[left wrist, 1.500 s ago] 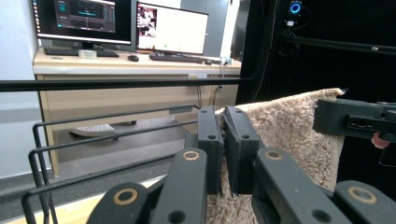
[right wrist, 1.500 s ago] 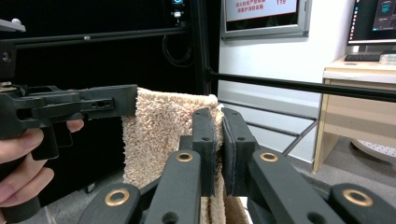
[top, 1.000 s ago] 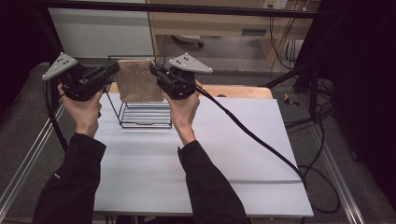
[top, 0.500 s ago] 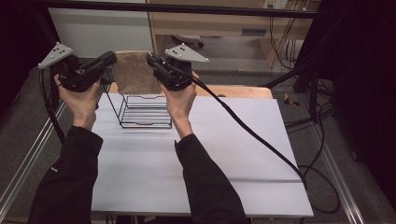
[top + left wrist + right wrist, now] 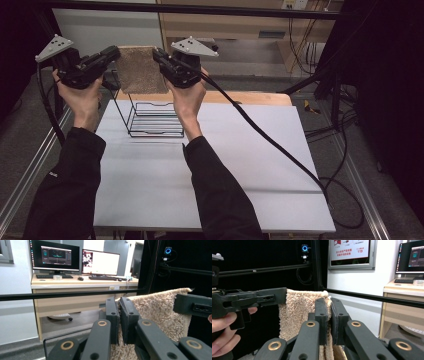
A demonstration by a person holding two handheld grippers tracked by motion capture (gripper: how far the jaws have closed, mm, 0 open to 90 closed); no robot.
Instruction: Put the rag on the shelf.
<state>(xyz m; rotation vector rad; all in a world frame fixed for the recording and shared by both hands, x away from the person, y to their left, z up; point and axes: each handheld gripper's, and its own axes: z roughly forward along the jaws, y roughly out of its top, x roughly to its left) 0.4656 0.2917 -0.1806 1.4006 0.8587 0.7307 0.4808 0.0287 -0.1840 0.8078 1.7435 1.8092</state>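
A beige fluffy towel (image 5: 141,70) hangs stretched between my two grippers, above a black wire rack (image 5: 152,118) that stands on the white table (image 5: 240,165). My left gripper (image 5: 116,51) is shut on the towel's upper left corner. In the left gripper view the towel (image 5: 160,310) spreads to the right of my jaws, with the left gripper (image 5: 119,315) pinching its edge. My right gripper (image 5: 156,54) is shut on the upper right corner. In the right gripper view the towel (image 5: 299,312) hangs left of the right gripper (image 5: 330,315), and the other gripper's jaw holds the far corner.
A wooden board (image 5: 250,98) lies along the table's far edge behind the rack. Metal frame rails (image 5: 30,170) run down both sides of the table. A black cable (image 5: 270,140) trails from my right gripper across the table to the right.
Both hands have lifted the towel higher above the rack, keeping it stretched between them. Both grips are unchanged.
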